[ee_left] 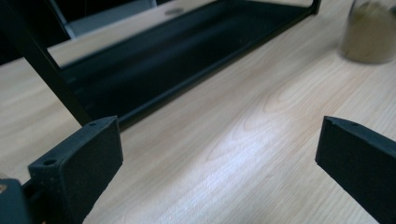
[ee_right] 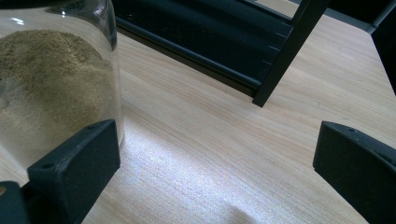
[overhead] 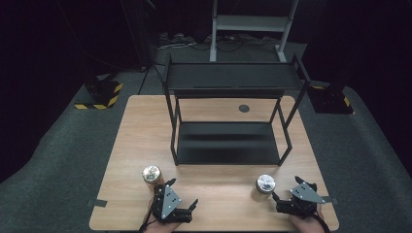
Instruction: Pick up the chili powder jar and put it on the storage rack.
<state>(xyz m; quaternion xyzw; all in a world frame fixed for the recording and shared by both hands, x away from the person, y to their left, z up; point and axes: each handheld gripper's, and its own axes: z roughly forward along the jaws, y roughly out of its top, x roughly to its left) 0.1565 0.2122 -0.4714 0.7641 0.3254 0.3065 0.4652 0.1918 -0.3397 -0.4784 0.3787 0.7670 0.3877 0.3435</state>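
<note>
Two silver-lidded jars (overhead: pixel 151 175) of tan powder; both tongs (overhead: pixel 180 194) gape, released.

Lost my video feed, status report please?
Both grippers open, left, right. Two powder jars upright on table, untouched: left jar, right jar. Nothing between fingers.

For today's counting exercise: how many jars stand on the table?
2. One jar stands front left, just ahead of the left tool; the other jar stands front right, beside the right tool. None seem hidden.
</note>
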